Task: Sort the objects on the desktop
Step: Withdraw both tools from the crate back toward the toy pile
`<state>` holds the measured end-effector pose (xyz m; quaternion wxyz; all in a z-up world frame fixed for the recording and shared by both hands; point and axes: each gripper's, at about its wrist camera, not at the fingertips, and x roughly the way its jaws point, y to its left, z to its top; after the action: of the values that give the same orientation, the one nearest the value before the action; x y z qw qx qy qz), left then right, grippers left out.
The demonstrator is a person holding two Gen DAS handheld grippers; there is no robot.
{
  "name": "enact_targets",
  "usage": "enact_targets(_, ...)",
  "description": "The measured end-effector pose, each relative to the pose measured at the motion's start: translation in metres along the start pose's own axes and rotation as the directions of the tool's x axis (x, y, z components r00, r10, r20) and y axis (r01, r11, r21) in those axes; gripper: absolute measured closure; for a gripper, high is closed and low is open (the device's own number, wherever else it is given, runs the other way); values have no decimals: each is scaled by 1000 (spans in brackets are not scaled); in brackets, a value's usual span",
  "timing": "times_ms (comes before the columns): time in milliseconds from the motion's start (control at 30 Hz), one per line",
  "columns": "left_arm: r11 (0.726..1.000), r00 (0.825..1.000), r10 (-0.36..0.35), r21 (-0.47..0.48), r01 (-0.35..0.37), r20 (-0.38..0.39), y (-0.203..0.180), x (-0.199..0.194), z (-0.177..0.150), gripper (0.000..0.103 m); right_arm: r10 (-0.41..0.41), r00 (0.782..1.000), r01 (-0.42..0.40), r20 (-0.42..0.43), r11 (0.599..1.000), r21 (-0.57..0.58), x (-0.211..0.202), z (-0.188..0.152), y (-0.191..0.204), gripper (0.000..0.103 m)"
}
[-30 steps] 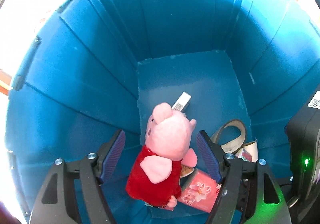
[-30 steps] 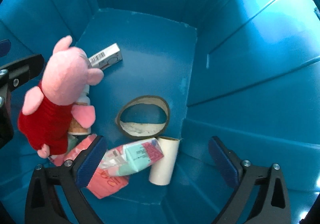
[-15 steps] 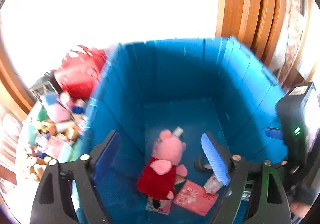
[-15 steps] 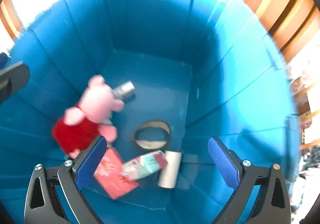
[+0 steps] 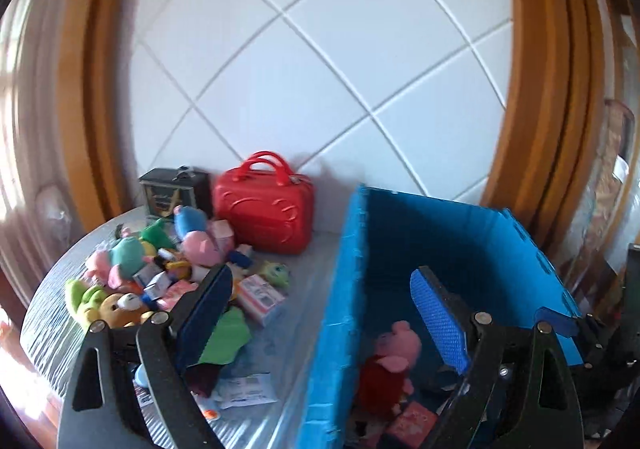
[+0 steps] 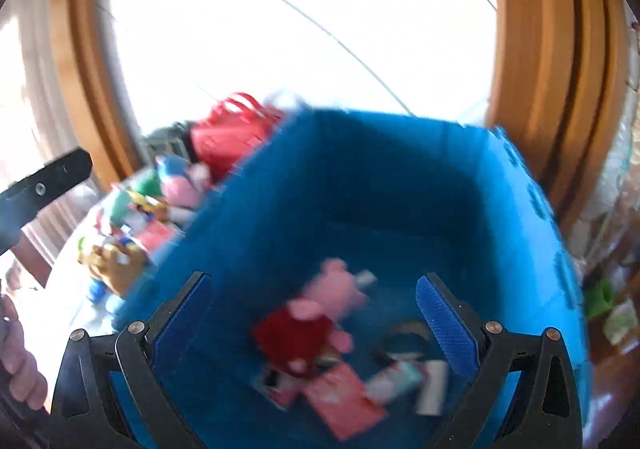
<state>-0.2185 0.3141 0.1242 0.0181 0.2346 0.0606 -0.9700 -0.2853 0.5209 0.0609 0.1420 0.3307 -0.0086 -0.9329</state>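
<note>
Left claw (image 5: 320, 313) spread wide, nothing between the blue pads, touching nothing; straddles the near-left wall of the blue bin (image 5: 340, 289), one finger over the desk (image 5: 296, 313), the other over the bin's inside. Right claw (image 6: 312, 313) likewise spread wide and empty, held above the bin's (image 6: 256, 217) open top.

Inside the bin: one pink pig plush (image 5: 390, 361) in a red dress, lying on the floor near the left wall, head toward the far wall, shown blurred in the right wrist view (image 6: 316, 313). Beside the pig, toward the near wall: one pink flat packet (image 6: 344, 401), one pink-and-teal carton (image 6: 396, 377), one white cardboard tube (image 6: 434, 385), one brown tape ring (image 6: 404, 335), one small grey item by the pig's head (image 6: 364, 281), too blurred to name.

Outside the bin, to its left on the desk: a heap of plush toys and small boxes (image 5: 160, 269), too many and too overlapped to count surely. One green cloth piece (image 5: 228, 333) just behind the left claw's outer finger. One red hard case (image 5: 264, 213) with two handles, upright against the tiled wall (image 5: 320, 69), just left of the bin's far corner. One dark box (image 5: 174, 193) touching the case's left side. One white packet (image 5: 248, 389) flat on the desk near the bin's near-left wall.
</note>
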Motion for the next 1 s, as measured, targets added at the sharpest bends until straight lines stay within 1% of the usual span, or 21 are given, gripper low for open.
enact_targets(67,999,1000,28,-18,-28,-1,29,-6,-2,12,48,998,-48,30,999,2,-2,1,20,0)
enact_targets(167,994,995,101,-43,-101,0,75,-9,-7,12,103,993,-103,58,995,-15,-1,3,58,0)
enact_targets(267,988,992,125,-86,-127,-30,132,-9,-18,12,145,988,-142,57,989,-49,3,3,100,0)
enact_targets(333,982,987,155,-97,-159,-45,168,-7,-27,12,153,986,-149,68,986,-72,4,2,131,0)
enact_targets(433,979,981,180,-81,-186,-72,221,-3,-43,12,155,983,-147,95,985,-88,12,-2,180,0)
enact_targets(500,979,978,190,-59,-195,-87,255,0,-55,12,126,986,-118,108,990,-79,21,-7,211,0)
enact_targets(533,979,977,193,-48,-198,-91,269,1,-60,12,110,989,-103,102,992,-69,28,-10,227,0)
enact_targets(600,982,977,185,-22,-189,-107,300,8,-72,12,105,992,-101,71,993,-63,44,-18,252,0)
enact_targets(633,984,977,174,-8,-177,-121,313,13,-78,12,88,995,-85,47,995,-50,55,-24,266,0)
enact_targets(733,989,972,151,33,-147,-180,347,34,-99,12,53,998,-53,-15,998,-23,83,-47,290,0)
enact_targets(833,994,957,113,32,-108,-265,372,59,-126,12,20,994,-21,-109,1000,-3,114,-80,304,0)
enact_targets(867,995,950,96,27,-92,-298,379,69,-136,12,14,991,-13,-135,1000,5,123,-89,304,0)
enact_targets(1000,998,919,55,37,-44,-390,389,102,-176,12,-19,967,28,-253,999,32,160,-127,304,0)
